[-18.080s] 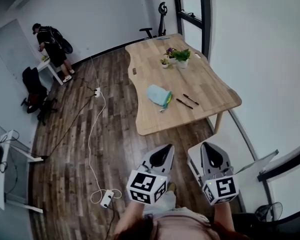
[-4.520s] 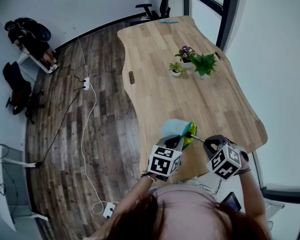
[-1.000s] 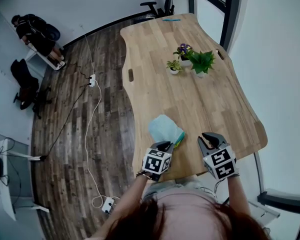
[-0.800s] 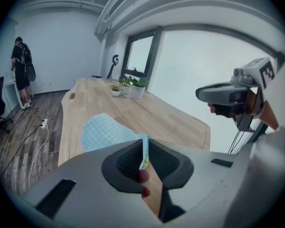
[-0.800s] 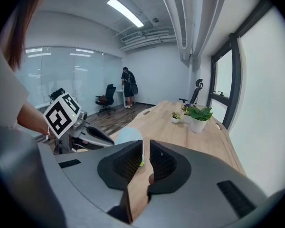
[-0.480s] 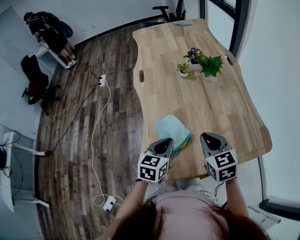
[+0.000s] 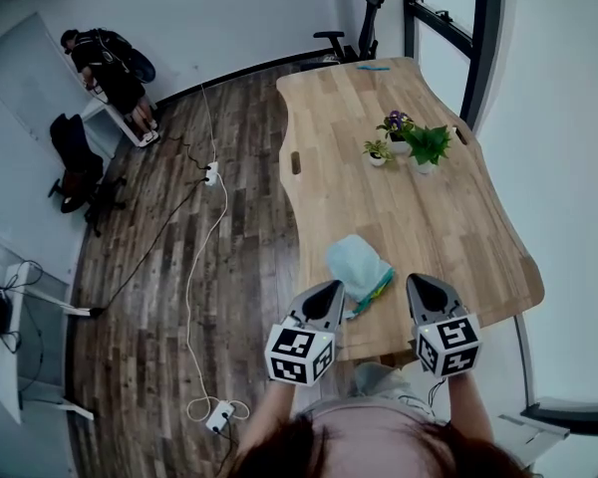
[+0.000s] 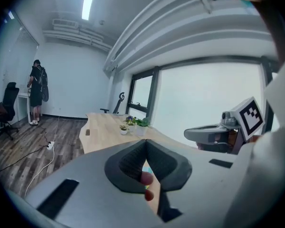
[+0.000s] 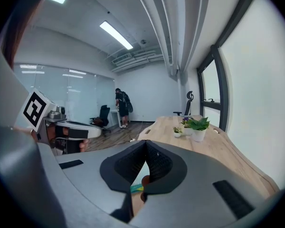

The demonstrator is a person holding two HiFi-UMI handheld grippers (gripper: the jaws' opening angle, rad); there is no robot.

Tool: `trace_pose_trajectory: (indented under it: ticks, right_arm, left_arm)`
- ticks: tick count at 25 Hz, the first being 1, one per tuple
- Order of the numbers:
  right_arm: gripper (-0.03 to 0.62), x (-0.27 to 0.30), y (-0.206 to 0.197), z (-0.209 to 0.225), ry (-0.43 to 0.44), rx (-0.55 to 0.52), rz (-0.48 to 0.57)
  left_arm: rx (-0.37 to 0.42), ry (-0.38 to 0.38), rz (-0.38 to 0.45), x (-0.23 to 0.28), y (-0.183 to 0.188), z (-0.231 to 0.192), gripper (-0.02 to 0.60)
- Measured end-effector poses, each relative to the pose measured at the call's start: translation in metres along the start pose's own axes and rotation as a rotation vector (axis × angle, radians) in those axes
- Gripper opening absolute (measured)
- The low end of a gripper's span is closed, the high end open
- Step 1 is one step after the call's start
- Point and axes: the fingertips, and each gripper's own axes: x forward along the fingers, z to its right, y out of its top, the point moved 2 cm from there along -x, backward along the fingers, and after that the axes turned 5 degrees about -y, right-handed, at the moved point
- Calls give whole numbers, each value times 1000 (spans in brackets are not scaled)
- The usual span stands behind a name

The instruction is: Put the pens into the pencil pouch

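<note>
Head view shows the left gripper point(image 7: 326, 292), its jaws just closed on nothing, and the equally empty, pinched-together right gripper point(image 7: 420, 285) now raised clear of the pencil pouch point(image 7: 357, 263) by the table point(image 7: 429, 207) edge, so the unseen pens are presumably inside, hidden.

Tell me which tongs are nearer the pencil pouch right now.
Left, narrowly. The left tongs hover just off the near-left edge of the pencil pouch; the right tongs sit farther off its right side.
</note>
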Motion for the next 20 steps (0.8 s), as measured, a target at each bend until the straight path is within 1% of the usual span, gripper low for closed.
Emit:
trace_pose_trajectory:
  ticks: [5, 9, 14, 20]
  right_arm:
    - [0, -22, 15, -19, -15, -18, 65]
    - [0, -42, 20, -30, -33, -21, 105]
    - [0, -67, 23, -45, -42, -29, 142]
    - [0, -94, 26, -56, -52, -43, 180]
  left_arm:
    - [21, 9, 69, -34, 19, 12, 2]
    - [48, 13, 84, -58, 26, 23, 3]
    - [49, 16, 113, -88, 30, 37, 3]
    - [64, 24, 134, -113, 27, 54, 3]
